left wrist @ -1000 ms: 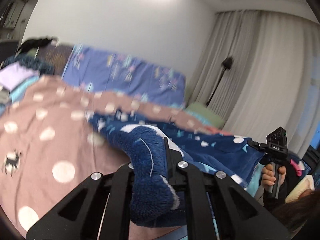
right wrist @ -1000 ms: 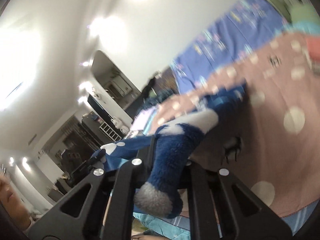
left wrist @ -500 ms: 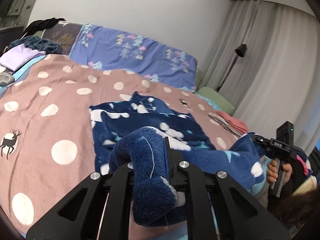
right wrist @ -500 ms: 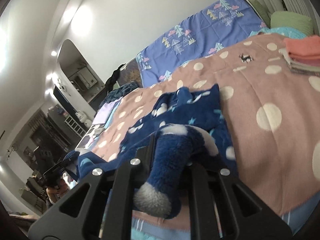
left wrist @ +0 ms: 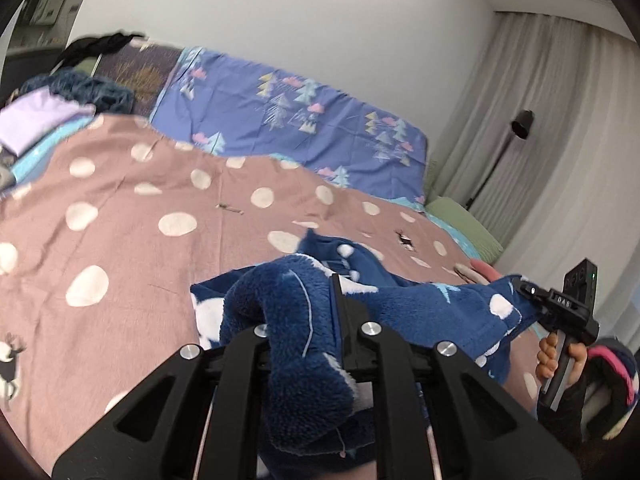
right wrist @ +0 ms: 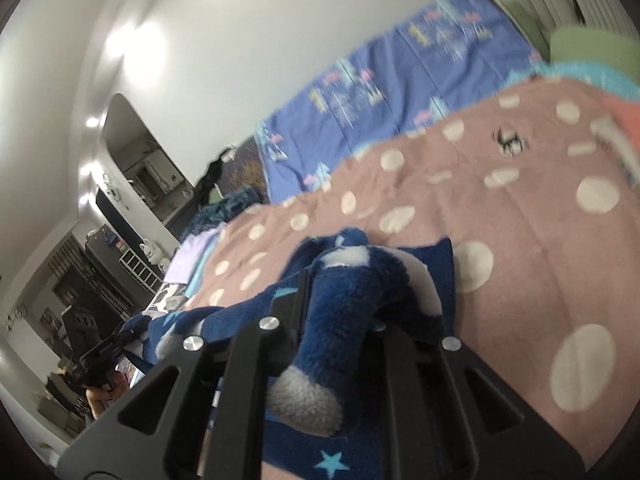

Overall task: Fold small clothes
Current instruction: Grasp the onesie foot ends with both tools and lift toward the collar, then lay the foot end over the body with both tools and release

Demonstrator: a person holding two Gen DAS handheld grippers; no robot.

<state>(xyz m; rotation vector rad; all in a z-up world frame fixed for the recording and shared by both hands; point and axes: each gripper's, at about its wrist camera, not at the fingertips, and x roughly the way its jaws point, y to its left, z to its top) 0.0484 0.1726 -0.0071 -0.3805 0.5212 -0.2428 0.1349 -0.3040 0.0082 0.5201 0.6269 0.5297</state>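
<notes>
A dark blue fleece garment [left wrist: 420,304] with white dots and light blue stars hangs stretched between my two grippers near the front edge of the bed. My left gripper [left wrist: 308,320] is shut on one bunched end of it. My right gripper [right wrist: 340,304] is shut on the other end [right wrist: 344,292], which has a white patch. The right gripper also shows in the left wrist view [left wrist: 560,308], held by a hand. The garment's far part [left wrist: 340,252] lies on the pink dotted bedspread [left wrist: 160,200]. The fleece hides the fingertips.
A blue tree-print sheet [left wrist: 288,120] covers the headboard end. A green pillow [left wrist: 464,220] and pink folded clothes [left wrist: 484,270] lie at the right. Purple and teal clothes [left wrist: 52,112] lie at the far left. A floor lamp [left wrist: 516,136] and curtains stand at the right.
Both grippers pulled back toward the front edge of the bed with the garment. It is bunched more narrowly and covers less of the bedspread. The views tilted.
</notes>
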